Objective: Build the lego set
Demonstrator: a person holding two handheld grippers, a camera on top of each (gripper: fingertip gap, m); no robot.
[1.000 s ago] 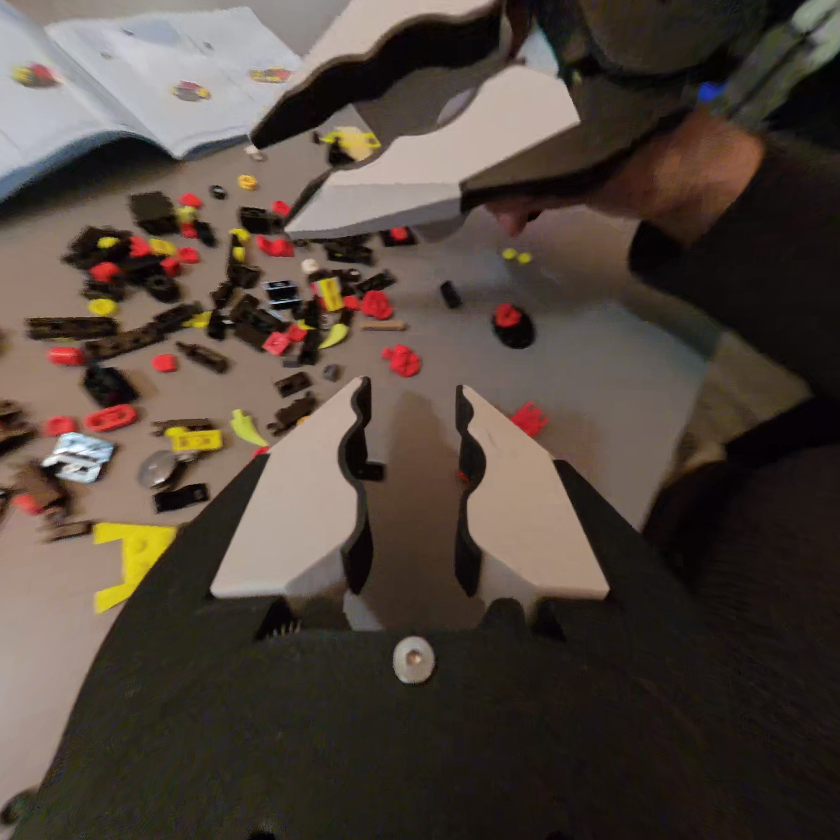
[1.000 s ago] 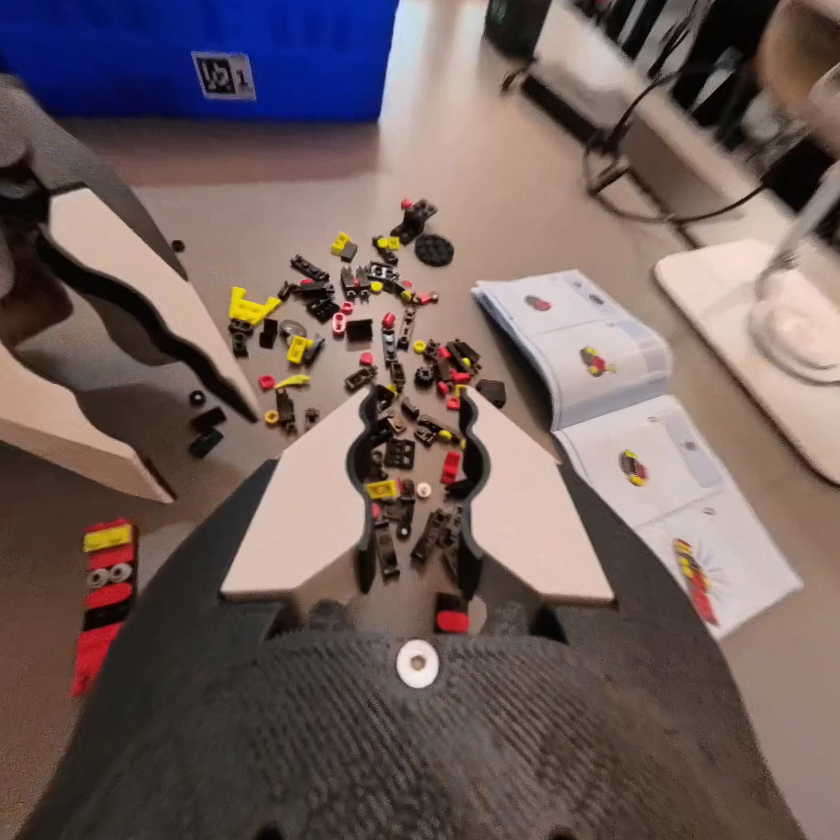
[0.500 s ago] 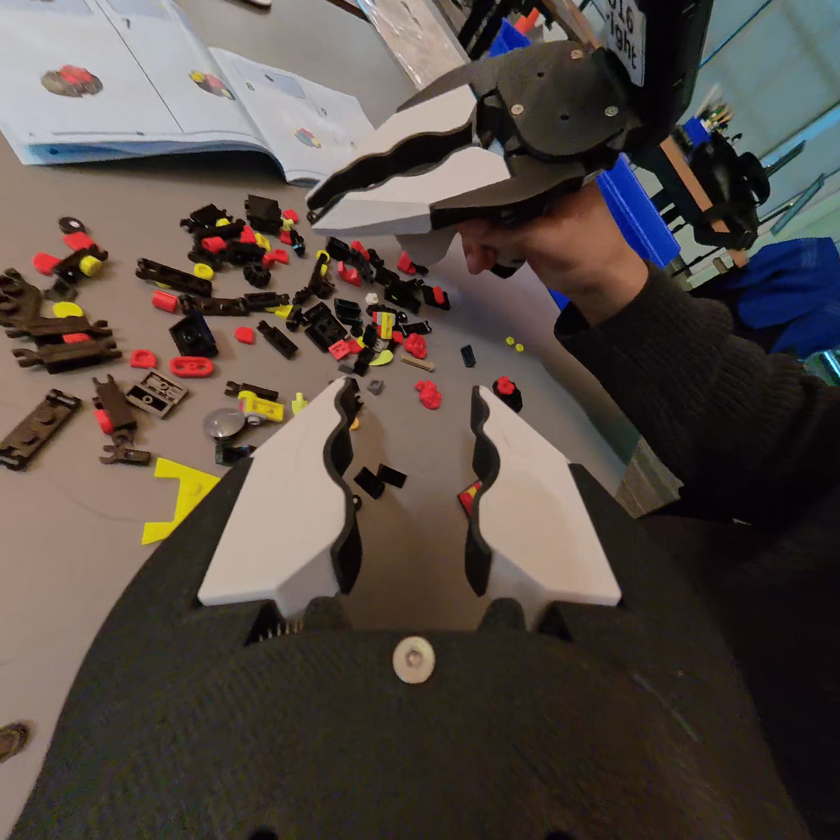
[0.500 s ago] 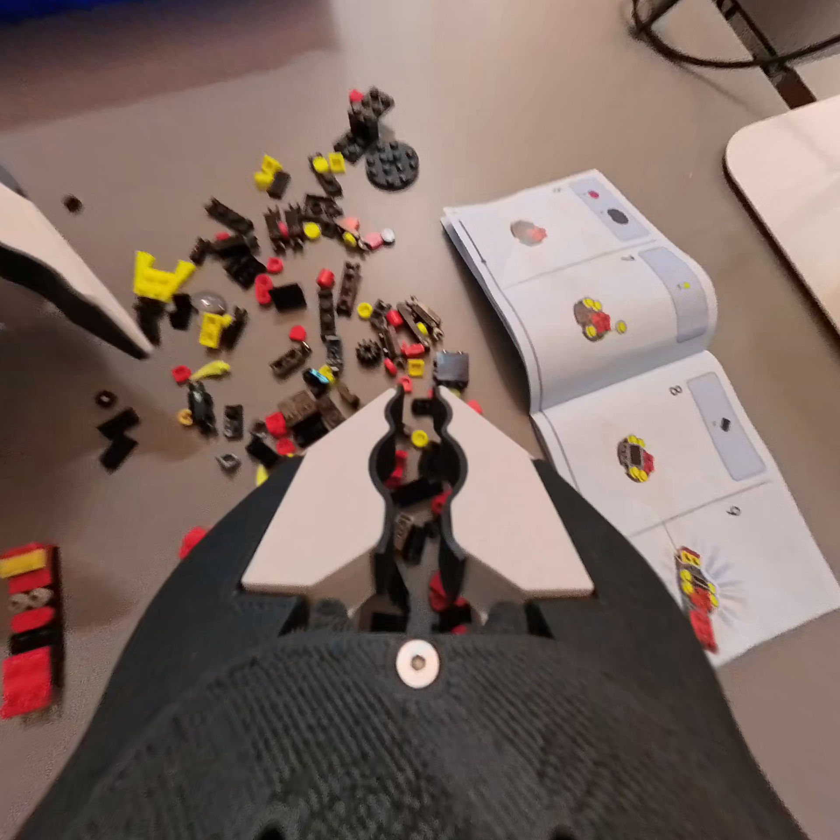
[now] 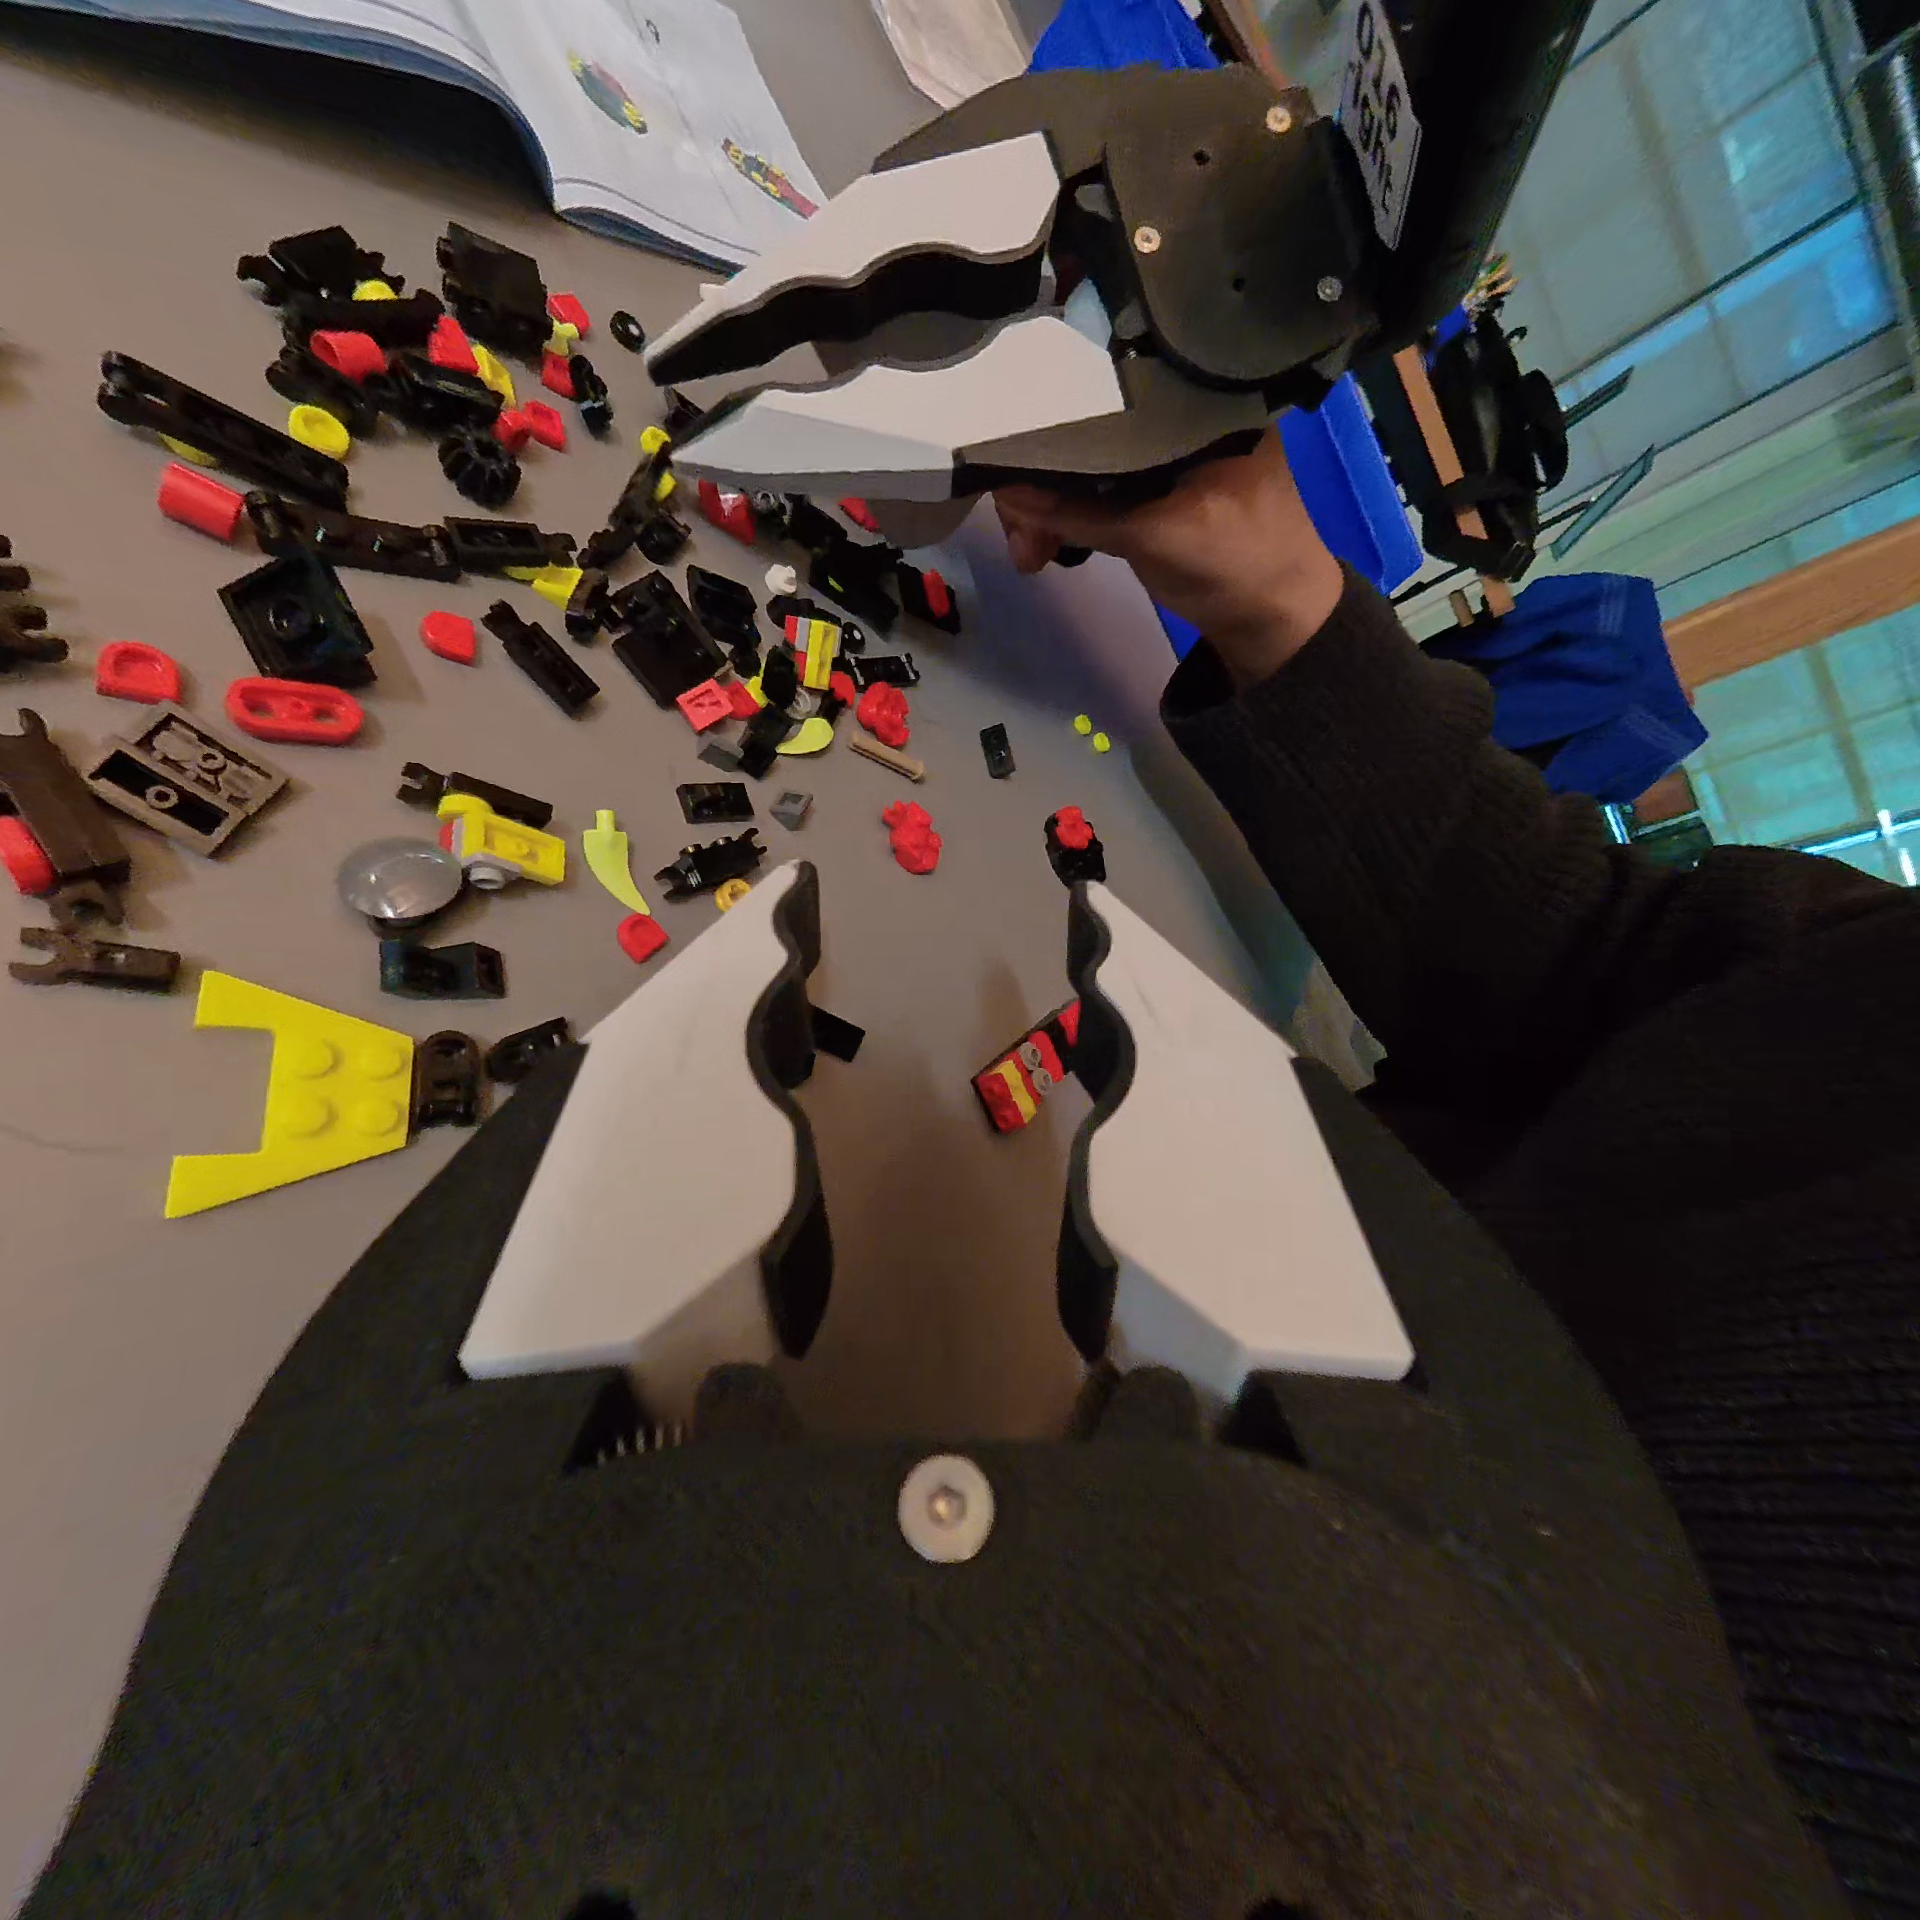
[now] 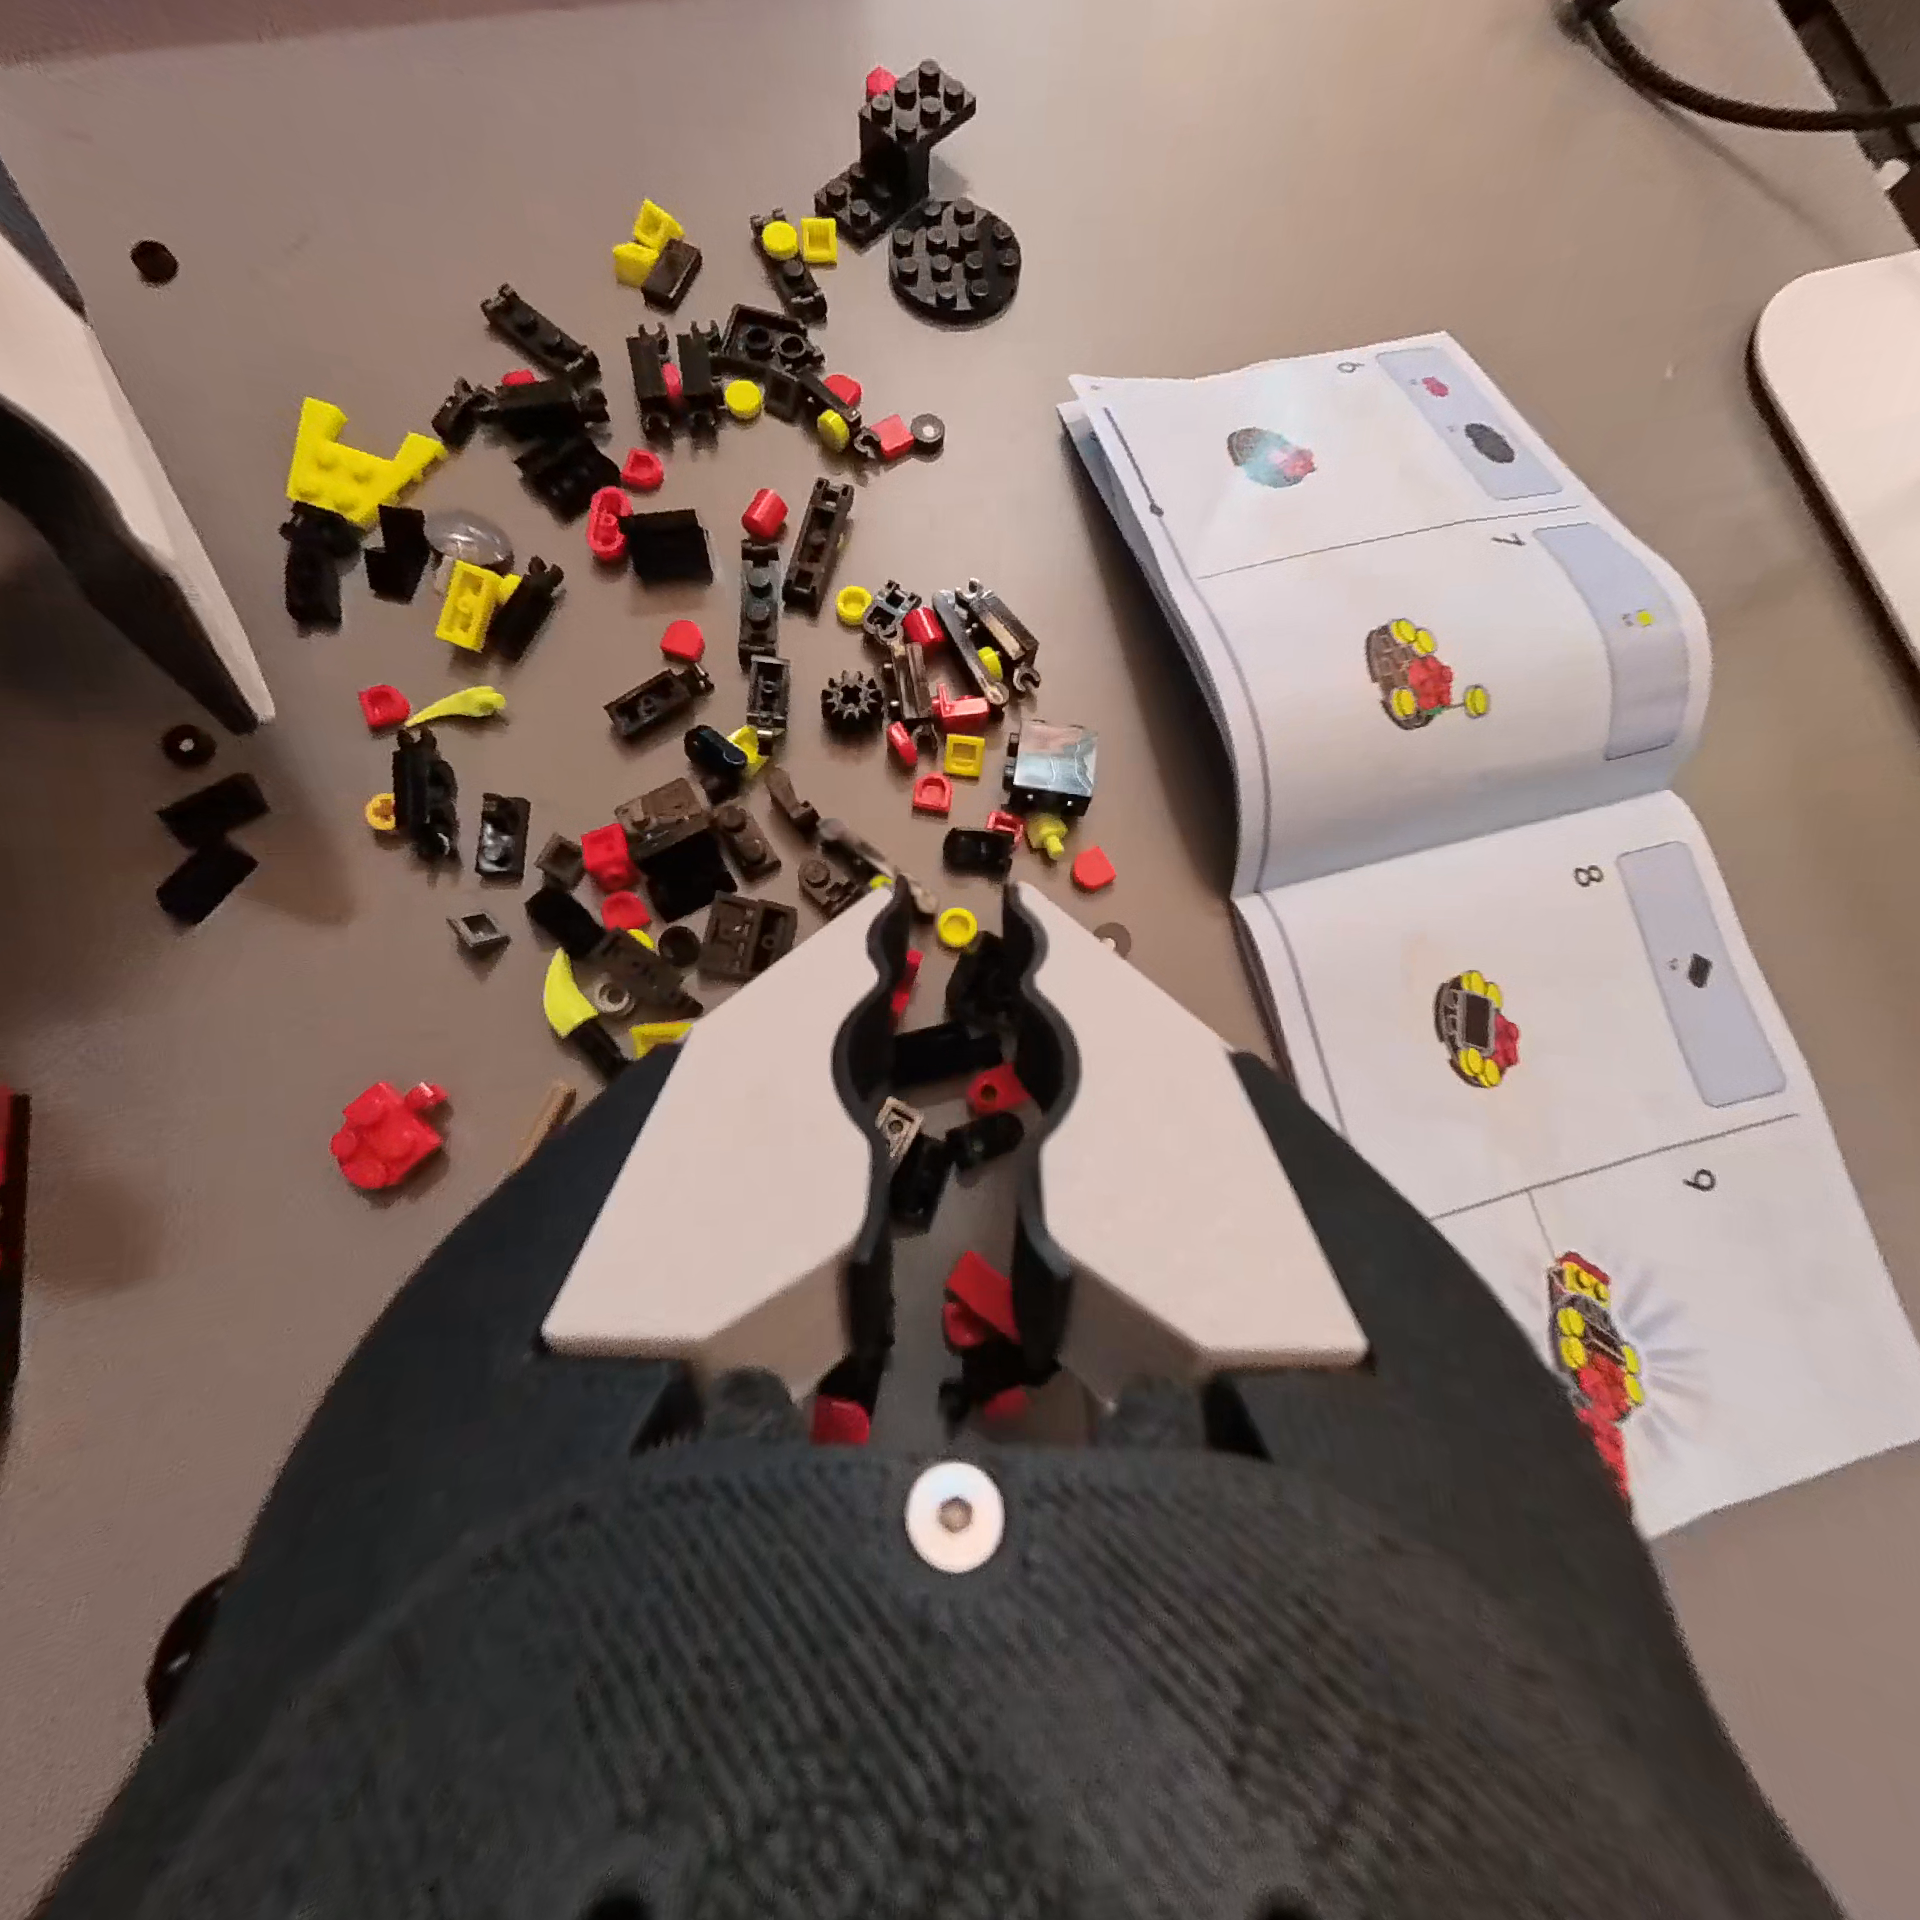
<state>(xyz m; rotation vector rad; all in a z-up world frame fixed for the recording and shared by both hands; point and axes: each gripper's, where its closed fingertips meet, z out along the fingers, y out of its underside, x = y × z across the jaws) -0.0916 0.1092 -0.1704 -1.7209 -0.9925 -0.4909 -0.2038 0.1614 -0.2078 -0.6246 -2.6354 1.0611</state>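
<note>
Loose red, yellow and black lego pieces [image 6: 727, 644] lie scattered on the grey table [image 6: 1143, 156]. My right gripper [image 6: 951, 896] hovers over the near part of the pile with its jaws a narrow gap apart and nothing held; a yellow round stud [image 6: 956, 927] lies on the table below its tips. It also shows in the left wrist view [image 5: 665, 410]. My left gripper [image 5: 935, 883] is open and empty, low over the table. A small red, yellow and black assembly [image 5: 1023, 1081] lies just inside its right finger. A yellow wedge plate [image 5: 301, 1091] lies to its left.
An open instruction booklet [image 6: 1455, 727] lies right of the pile. A black round plate [image 6: 954, 265] and a black stacked build [image 6: 904, 135] stand at the far side. A white board edge [image 6: 1849, 416] is at the right. Blue bins [image 5: 1340, 488] stand behind the person's hand [image 5: 1195, 551]. The black round plate [image 6: 954, 265] is about 15 cm from my right fingertips.
My right gripper has moved forward and lower over the pile, and its jaws have narrowed. My left gripper has dropped closer to the table and its jaws have widened a little.
</note>
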